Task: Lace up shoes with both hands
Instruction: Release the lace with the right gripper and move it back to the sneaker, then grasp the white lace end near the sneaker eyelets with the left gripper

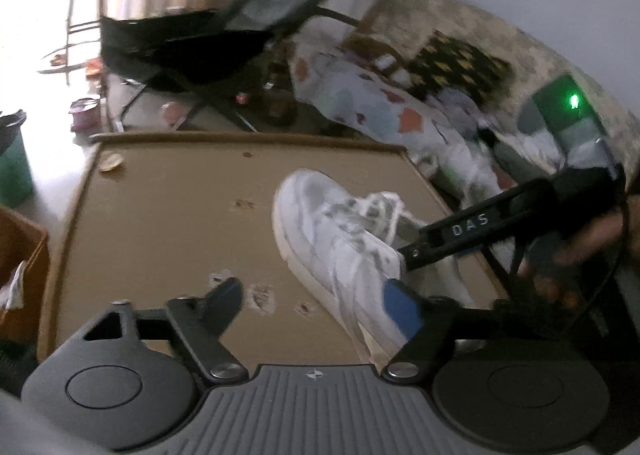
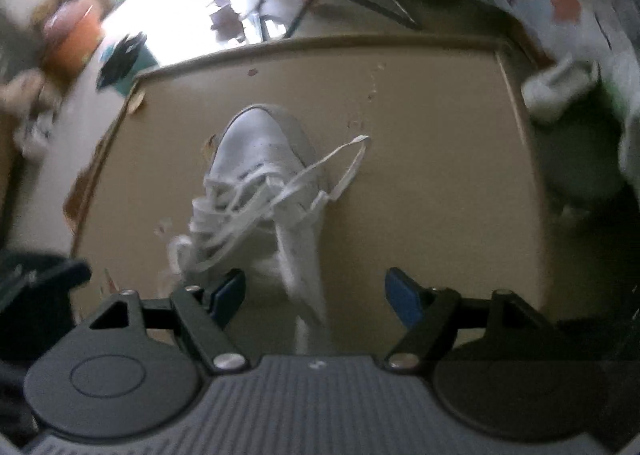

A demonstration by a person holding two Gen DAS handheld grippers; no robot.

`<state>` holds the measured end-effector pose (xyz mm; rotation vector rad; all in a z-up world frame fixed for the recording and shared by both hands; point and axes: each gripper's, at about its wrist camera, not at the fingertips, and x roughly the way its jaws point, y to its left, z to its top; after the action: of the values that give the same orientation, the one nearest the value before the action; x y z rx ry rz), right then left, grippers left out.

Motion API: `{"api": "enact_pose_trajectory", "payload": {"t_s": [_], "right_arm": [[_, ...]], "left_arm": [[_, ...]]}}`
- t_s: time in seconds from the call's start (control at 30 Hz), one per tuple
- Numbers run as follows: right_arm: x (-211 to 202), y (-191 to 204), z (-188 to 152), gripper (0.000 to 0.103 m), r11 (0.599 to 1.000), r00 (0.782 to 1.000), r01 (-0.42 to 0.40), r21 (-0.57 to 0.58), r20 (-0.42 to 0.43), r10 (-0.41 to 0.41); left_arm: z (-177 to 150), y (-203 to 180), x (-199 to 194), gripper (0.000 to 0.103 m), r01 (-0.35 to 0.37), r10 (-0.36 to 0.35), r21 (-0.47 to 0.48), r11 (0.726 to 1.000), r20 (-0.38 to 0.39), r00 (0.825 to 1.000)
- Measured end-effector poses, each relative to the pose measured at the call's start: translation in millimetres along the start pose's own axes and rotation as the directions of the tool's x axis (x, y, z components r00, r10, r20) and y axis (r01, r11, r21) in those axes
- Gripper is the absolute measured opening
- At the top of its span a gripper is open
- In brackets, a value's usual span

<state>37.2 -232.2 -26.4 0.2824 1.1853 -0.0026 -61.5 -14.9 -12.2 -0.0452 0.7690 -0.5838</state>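
Both hand-held grippers, left (image 1: 316, 303) and right (image 2: 316, 295), gape empty over white shoe (image 2: 264, 175).

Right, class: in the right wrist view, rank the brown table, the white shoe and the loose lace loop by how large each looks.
1. Brown table: it fills most of the view.
2. White shoe: it covers the table's middle.
3. Loose lace loop: a thin strip lying beside the shoe.
The order is clear; the fisheye distorts, but not enough to change it.
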Motion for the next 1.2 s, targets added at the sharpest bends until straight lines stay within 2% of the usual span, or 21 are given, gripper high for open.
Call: {"api": "enact_pose_trajectory", "payload": {"t_s": [0.07,0.17,0.3,0.4,0.47,0.53,0.57,0.73,0.87,0.97,1.03,1.2], "right_arm": [[-4,-2,-4,0.072,0.999,1.000,-0.022,-0.038,-0.018,0.021],[-15,3,-17,0.065,0.994,1.000,-0.020,-0.108,0.014,0.021],[-35,19,-31,0.060,0.972,0.993,0.064,-0.225,0.106,-0.041],[-56,27,-31,0.057,0.959,0.982,0.115,-0.258,0.176,-0.070],[-66,28,-27,0.050,0.962,0.982,0.066,-0.266,0.187,-0.015],[-67,30,-25,0.042,0.953,0.989,0.005,-0.302,0.144,0.041],[-66,31,-24,0.042,0.947,0.991,-0.022,-0.319,0.119,0.063],[-23,43,-13,0.041,0.916,0.999,-0.034,-0.399,-0.038,0.020],[-9,53,-4,0.041,0.873,0.991,-0.048,-0.485,-0.132,-0.019],[0,59,-4,0.040,0.831,0.979,-0.079,-0.550,-0.202,-0.041],[3,61,0,0.040,0.818,0.968,-0.097,-0.566,-0.243,-0.053],[4,61,0,0.040,0.796,0.961,-0.103,-0.597,-0.266,-0.075]], "left_arm": [[0,-2,3,0.062,0.016,-0.015,0.018,1.000,-0.013,1.000],[0,-3,8,0.062,0.012,-0.011,0.021,1.000,-0.023,1.000],[-1,1,10,0.062,0.002,-0.002,0.000,1.000,-0.033,0.999],[-1,1,13,0.062,-0.008,0.008,-0.010,1.000,-0.041,0.999],[-1,1,14,0.062,-0.009,0.008,-0.010,1.000,-0.041,0.999],[-1,0,15,0.062,-0.010,0.010,-0.008,1.000,-0.042,0.999],[-1,0,15,0.062,-0.011,0.010,-0.007,1.000,-0.043,0.999],[-2,2,16,0.063,-0.010,0.009,-0.015,1.000,-0.057,0.998],[-1,3,15,0.063,0.005,-0.005,-0.016,1.000,-0.041,0.999],[0,1,15,0.063,0.026,-0.026,0.001,1.000,-0.014,1.000],[0,-1,17,0.062,0.036,-0.036,0.016,0.999,-0.006,0.999],[5,-6,23,0.061,0.056,-0.056,0.047,0.997,0.006,0.998]]}}
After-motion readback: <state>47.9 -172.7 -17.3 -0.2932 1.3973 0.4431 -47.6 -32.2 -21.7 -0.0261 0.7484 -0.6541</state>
